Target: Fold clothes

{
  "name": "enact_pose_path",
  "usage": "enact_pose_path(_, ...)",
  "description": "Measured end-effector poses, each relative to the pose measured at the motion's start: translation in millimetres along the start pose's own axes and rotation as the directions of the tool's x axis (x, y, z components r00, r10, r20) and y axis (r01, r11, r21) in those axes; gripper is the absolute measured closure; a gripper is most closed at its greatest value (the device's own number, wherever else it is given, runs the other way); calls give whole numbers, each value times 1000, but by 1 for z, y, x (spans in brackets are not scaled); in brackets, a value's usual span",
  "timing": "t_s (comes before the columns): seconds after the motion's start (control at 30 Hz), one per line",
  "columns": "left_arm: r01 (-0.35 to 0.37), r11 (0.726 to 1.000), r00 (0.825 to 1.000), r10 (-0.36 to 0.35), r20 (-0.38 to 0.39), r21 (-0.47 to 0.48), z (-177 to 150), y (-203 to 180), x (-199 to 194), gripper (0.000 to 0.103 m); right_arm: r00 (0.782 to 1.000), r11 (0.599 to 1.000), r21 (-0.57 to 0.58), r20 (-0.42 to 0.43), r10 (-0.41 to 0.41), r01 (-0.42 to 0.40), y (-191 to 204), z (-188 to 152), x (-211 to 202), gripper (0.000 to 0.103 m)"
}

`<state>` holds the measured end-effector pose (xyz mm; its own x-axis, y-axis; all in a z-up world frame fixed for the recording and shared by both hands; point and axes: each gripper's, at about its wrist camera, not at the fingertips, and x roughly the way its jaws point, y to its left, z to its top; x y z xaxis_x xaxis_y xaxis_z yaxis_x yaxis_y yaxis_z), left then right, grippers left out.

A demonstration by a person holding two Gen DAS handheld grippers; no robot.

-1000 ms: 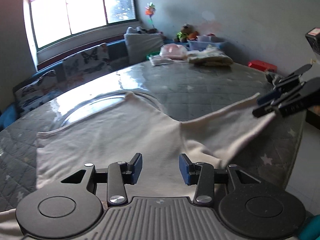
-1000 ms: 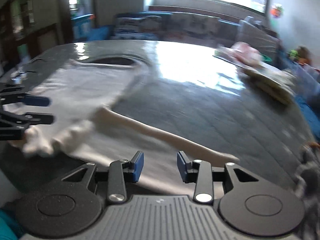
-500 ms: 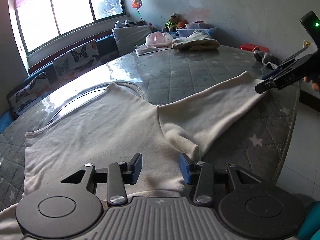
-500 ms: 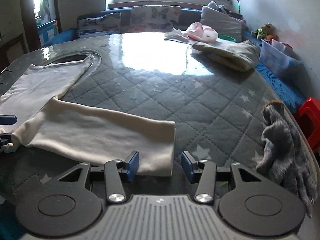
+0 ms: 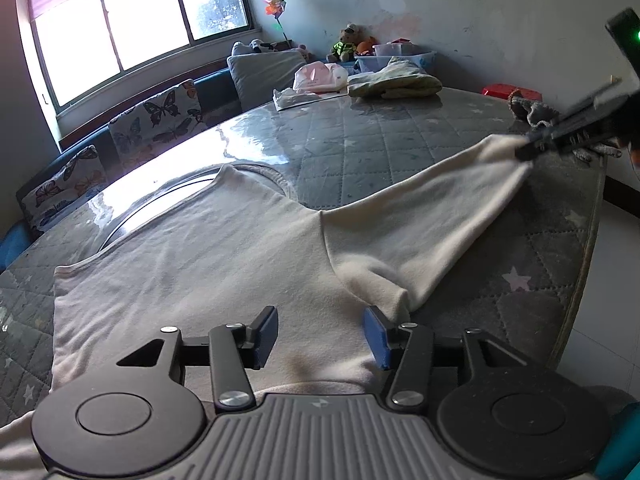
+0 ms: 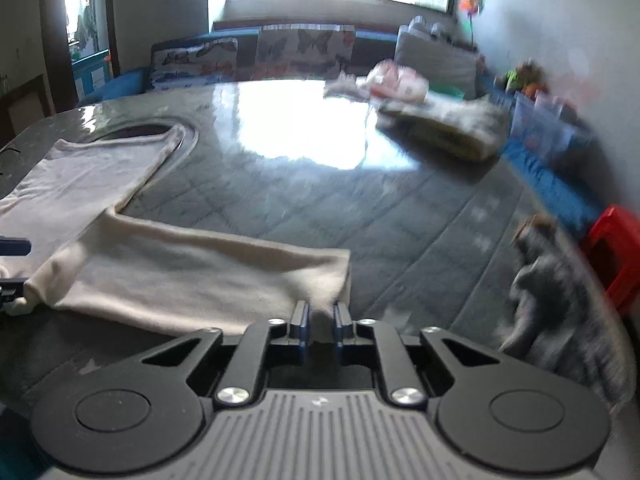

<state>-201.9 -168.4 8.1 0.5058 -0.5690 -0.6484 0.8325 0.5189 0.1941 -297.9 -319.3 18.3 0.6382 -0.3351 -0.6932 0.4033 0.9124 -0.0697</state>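
**Sleeve cuff pinched, body lying flat**

A cream shirt (image 5: 208,264) lies spread on the quilted grey bench (image 5: 400,152); its sleeve (image 6: 192,268) stretches out toward the bench's edge. The right hand-held gripper (image 6: 320,320) has just been closing — its jaws now stand narrow, pinching the sleeve's cuff; the left hand-held gripper (image 5: 320,334) hovers over the shirt's lower body, jaws just widened, apart, gripping nothing. A grey glove (image 6: 560,280) lies near the cuff.

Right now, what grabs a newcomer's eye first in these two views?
The cream long-sleeved top spread flat across the grey quilted table, one sleeve stretched out sideways. The right gripper has just closed on that sleeve's cuff. The left gripper hangs open over the hem.
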Motion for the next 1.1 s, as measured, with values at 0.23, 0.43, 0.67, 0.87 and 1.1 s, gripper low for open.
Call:
enact_pose_path(0.23, 2, 1000, 1000, -2, 5, -6, -1, 1, 0, 49, 998, 995, -67, -7, -69, 69, 5, 5, 11, 93)
enact_pose_path(0.43, 12, 1000, 1000, -12, -1, -27, 0, 5, -2, 43, 997, 997, -19, -6, -71, 71, 1, 3, 9, 81)
enact_pose_path(0.67, 19, 989, 1000, -18, 9, -144, 10, 24, -11, 30, 999, 1000, -11, 34, 19, -18, 12, 21, 15, 81)
enact_pose_path(0.87, -36, 952, 999, 29, -25, -305, 15, 57, -19, 9, 997, 996, 43, 17, 78, -78, 20, 22, 35, 65)
enact_pose_path(1.1, -118, 917, 989, 74, -127, -382, 11, 73, -12, 0, 993, 990, 71, 6, 119, -119, 33, 17, 39, 49)
